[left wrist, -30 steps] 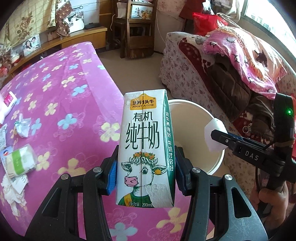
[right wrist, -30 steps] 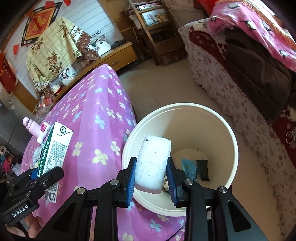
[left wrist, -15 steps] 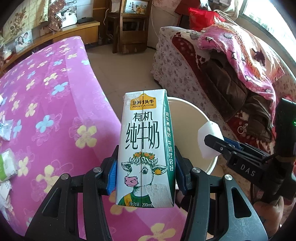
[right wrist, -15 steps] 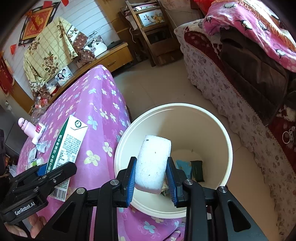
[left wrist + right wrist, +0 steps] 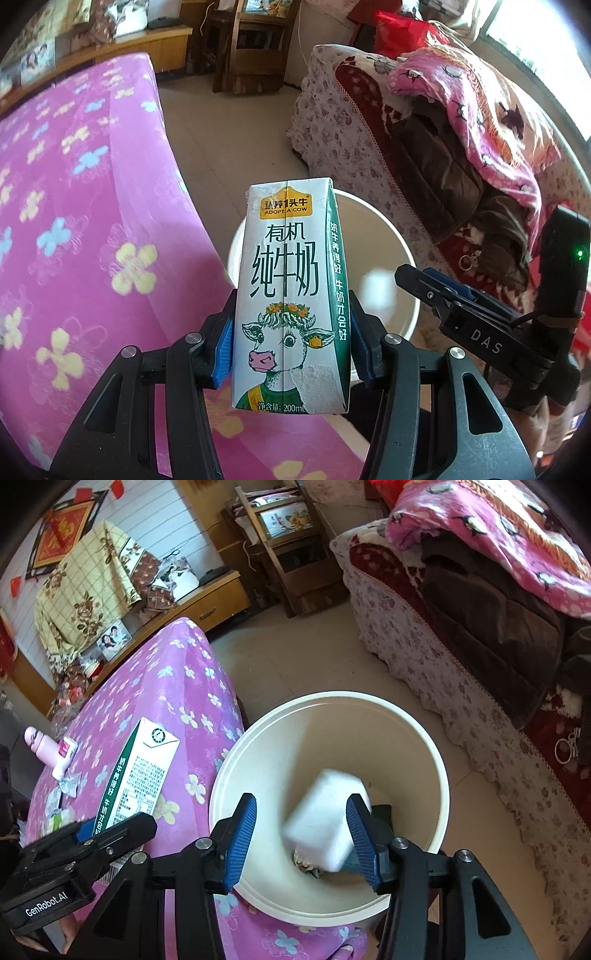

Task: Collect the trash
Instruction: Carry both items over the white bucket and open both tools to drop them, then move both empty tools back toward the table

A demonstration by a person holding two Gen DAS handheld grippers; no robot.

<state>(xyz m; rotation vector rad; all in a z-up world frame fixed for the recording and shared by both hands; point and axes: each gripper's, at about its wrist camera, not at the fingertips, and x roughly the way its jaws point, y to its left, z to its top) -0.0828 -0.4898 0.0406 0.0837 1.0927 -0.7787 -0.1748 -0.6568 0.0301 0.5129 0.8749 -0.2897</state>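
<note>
Household room, tiled floor; a bed or table under a pink flowered cover fills the left, a sofa piled with blankets the right. Between them on the floor stands the cream bucket, serving as the bin.

Right gripper is poised above the bucket mouth, pointing steeply down. Its jaws have just been opening: the blue pads now stand clear of the white foam block, which shows blurred and tilted between them, apparently dropping into the bucket. Holding over the centre of the rim makes sense, as the drop then needs no aiming. Dark wrappers already lie at the bottom.

Left gripper clamps a milk carton upright by its lower sides, pads pressed on both faces, jaws about half spread. Carton sits just short of the bucket, beside the cover's edge; judged next in line for disposal.

Obstruction: the right gripper occupies the space over the opening, so the carton likely waits until it clears.

Remaining on the cover: a pink bottle and small crumpled wrappers, well apart from the bucket.
</note>
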